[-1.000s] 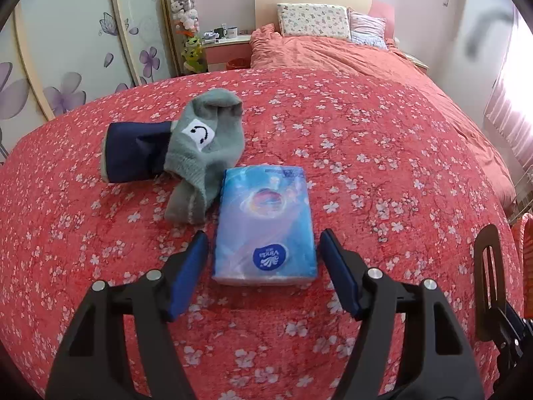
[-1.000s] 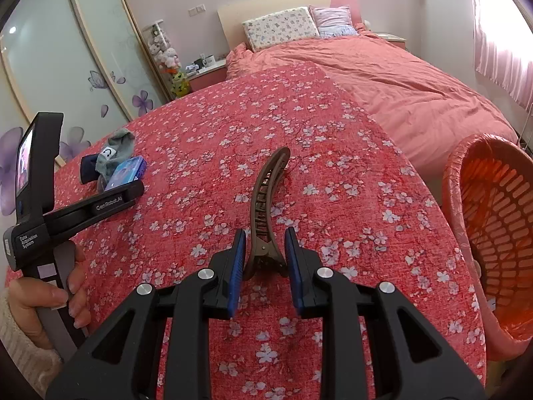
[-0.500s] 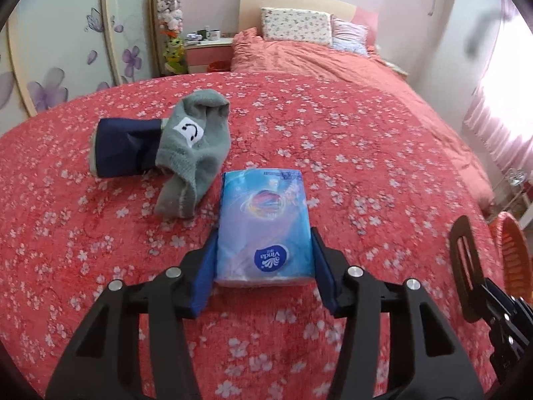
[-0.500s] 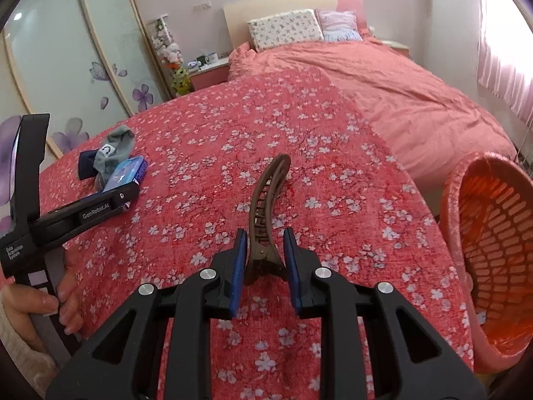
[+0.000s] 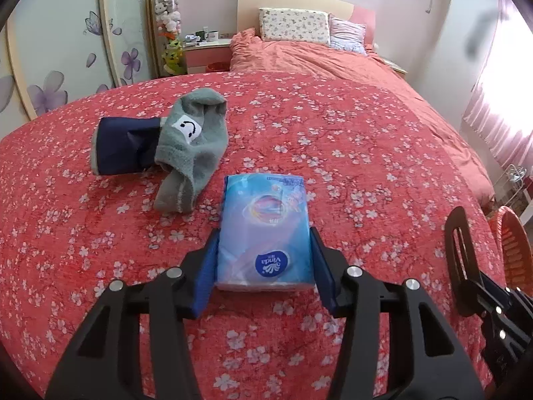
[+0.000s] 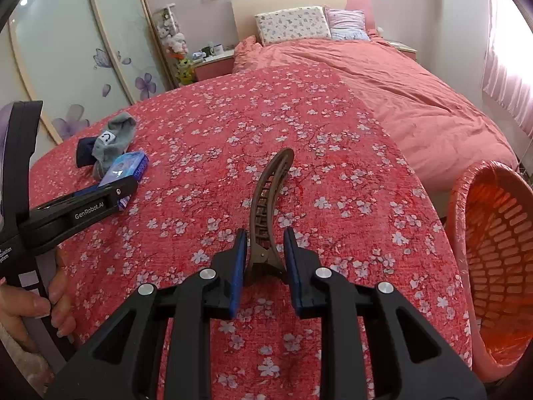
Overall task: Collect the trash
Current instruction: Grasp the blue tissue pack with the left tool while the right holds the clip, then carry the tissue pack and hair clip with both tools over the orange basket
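A blue Vinda tissue pack sits between the blue pads of my left gripper, which is shut on its sides just above the red flowered bedspread. The pack and left gripper also show in the right wrist view. My right gripper is shut on the base of a brown hair claw clip, whose curved end points away from me. An orange plastic basket stands at the bed's right edge.
A grey smiley sock and a navy sock lie beside the pack, to its far left. Pillows and a pink quilt are at the bed's head. A wardrobe and nightstand stand at left.
My left gripper closed from wide open onto the tissue pack's sides and has lifted it slightly. My right gripper stays shut on the hair clip, raised a little.
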A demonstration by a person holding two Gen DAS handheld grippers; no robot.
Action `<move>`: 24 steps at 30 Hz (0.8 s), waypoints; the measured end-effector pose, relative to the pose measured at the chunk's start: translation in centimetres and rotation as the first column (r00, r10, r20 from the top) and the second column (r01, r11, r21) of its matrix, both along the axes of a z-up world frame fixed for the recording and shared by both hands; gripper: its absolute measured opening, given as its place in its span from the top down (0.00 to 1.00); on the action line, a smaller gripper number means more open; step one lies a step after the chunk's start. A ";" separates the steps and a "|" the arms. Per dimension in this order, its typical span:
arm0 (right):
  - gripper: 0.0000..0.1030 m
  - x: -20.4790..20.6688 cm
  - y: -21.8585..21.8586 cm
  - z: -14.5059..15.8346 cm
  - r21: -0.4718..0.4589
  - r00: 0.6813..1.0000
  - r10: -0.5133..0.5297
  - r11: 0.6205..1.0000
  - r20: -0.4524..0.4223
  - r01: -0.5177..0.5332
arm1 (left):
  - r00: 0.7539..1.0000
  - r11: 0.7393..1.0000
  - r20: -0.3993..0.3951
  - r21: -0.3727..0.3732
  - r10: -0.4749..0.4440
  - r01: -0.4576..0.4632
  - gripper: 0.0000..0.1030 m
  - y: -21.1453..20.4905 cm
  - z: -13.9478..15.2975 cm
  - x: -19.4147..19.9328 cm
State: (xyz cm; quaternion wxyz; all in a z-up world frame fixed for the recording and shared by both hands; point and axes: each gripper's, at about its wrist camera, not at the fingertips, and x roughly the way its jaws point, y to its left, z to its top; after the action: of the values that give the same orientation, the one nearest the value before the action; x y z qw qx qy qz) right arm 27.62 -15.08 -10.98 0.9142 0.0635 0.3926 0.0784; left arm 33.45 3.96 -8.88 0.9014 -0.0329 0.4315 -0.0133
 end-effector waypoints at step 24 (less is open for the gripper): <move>0.65 -1.0 -0.3 0.4 0.039 0.998 0.034 0.999 -0.049 -0.032 | 0.999 0.999 0.008 -0.035 -0.041 0.042 0.51 0.1 0.0 -3.1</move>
State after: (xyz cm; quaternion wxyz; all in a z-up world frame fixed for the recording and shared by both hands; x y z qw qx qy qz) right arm 26.60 -15.37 -10.55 0.9014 0.0767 0.4143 0.0993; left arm 30.39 4.03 -8.83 0.9018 -0.0397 0.4285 -0.0397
